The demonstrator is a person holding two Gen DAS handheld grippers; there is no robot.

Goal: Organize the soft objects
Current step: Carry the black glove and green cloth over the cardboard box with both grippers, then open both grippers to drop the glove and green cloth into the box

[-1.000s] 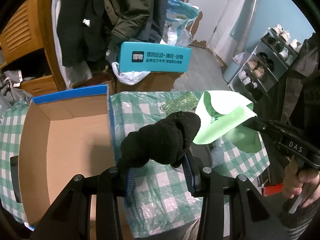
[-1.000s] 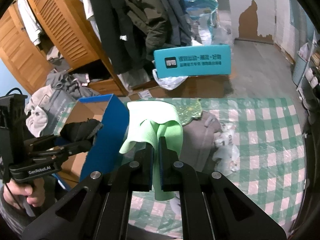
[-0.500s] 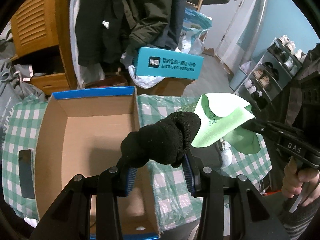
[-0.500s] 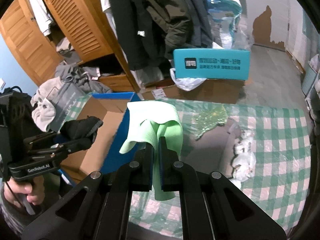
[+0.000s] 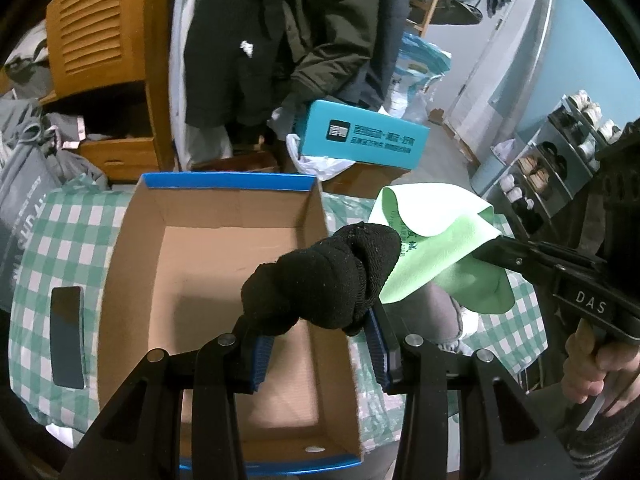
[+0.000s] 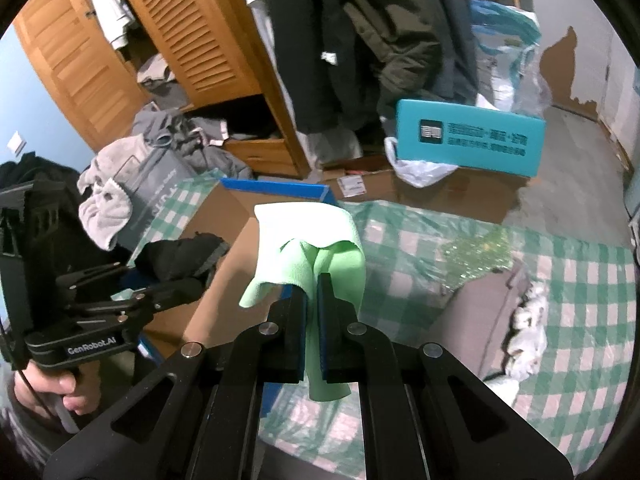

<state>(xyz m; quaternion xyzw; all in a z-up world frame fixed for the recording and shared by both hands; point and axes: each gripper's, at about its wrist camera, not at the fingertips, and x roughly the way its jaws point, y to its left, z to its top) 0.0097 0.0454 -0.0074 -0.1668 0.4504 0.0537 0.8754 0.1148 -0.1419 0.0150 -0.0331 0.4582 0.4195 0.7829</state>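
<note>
Both grippers have travelled sideways since a second ago, so the open cardboard box [image 5: 224, 280] with its blue rim now sits directly beneath the left gripper [image 5: 320, 344]. That gripper is clamped on a rolled black sock [image 5: 320, 280], held above the box interior. The right gripper [image 6: 312, 300], marked "DAS" on its side, is closed tight on a light green cloth [image 6: 316, 248] bearing small unreadable print, held just beside the sock. The left gripper's body reads "GenRobot.AI". Behind the green checked tablecloth [image 6: 560, 340] stands a teal box [image 5: 360, 140] with white Chinese lettering, too blurred to read.
</note>
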